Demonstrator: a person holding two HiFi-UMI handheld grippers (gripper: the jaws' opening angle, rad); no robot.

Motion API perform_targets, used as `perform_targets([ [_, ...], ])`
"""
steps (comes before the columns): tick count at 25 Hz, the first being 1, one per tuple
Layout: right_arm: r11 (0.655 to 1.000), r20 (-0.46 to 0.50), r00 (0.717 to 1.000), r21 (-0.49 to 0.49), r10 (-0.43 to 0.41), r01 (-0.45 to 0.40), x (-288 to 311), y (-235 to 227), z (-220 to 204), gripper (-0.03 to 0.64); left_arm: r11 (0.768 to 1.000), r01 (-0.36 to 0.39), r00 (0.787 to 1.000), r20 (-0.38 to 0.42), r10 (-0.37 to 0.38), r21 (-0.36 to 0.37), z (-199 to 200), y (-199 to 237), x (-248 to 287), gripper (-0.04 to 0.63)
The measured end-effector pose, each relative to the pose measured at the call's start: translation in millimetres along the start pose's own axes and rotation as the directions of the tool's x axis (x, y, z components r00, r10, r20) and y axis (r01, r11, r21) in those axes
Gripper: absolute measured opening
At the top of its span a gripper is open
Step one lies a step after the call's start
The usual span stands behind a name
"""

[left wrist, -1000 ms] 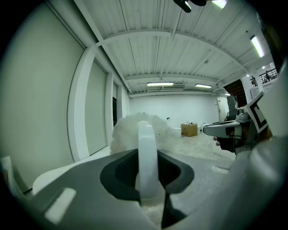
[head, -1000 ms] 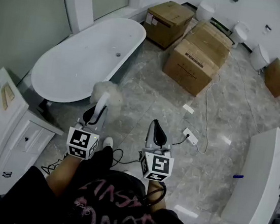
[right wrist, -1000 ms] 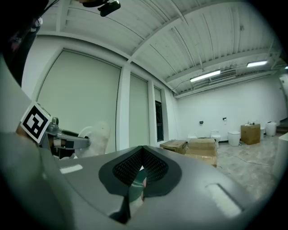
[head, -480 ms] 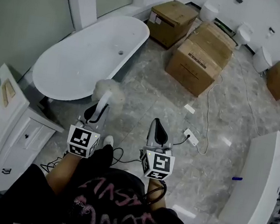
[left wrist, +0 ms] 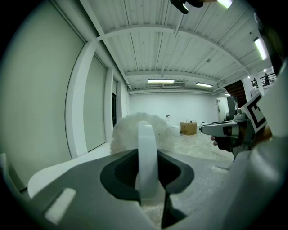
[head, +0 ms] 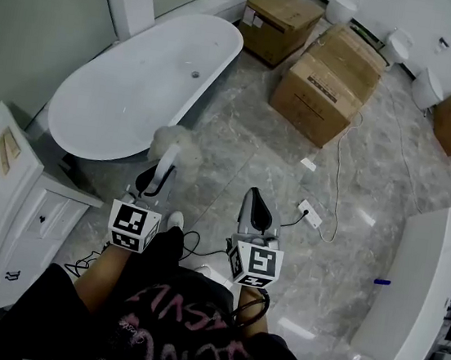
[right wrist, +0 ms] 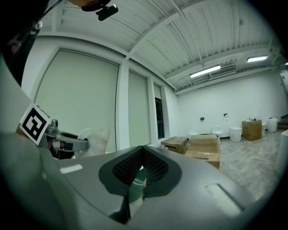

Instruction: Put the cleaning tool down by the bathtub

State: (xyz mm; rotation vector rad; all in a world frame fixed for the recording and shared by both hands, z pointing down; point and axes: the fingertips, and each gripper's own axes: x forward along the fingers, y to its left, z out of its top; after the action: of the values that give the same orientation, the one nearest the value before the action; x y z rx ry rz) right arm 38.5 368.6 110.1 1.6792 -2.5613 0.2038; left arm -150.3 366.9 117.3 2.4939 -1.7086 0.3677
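The left gripper (head: 157,178) has its jaws clamped on the white handle of the cleaning tool (head: 174,141), whose fluffy head is raised above the floor (head: 246,149), just off the near side of the bathtub (head: 139,81). The right gripper (head: 255,209) is closed and holds nothing. The step in hand looks like carrying; next the tool likely needs lowering to the floor beside the bathtub, then the jaws parted. A cabinet (head: 7,212) stands at the bathtub's near end, boxes (head: 324,85) past its far end, and a power strip (head: 310,214) lies well clear.
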Motion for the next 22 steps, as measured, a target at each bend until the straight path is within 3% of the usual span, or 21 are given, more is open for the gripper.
perform_targets([
  [13,0.998,-0.026,0.998,-0.023,-0.056,0.055,98.1,-12.8,7.3,0.011,0.996,0.073,0.997,-0.003,-0.073,-0.044,2.0,57.5,87.1,0.080],
  [22,0.992,-0.013,0.993,-0.049,-0.119,0.118,135.1,-5.7,21.1,0.012,0.991,0.120,0.993,0.006,-0.120,-0.051,10.0,100.4,115.3,0.080],
])
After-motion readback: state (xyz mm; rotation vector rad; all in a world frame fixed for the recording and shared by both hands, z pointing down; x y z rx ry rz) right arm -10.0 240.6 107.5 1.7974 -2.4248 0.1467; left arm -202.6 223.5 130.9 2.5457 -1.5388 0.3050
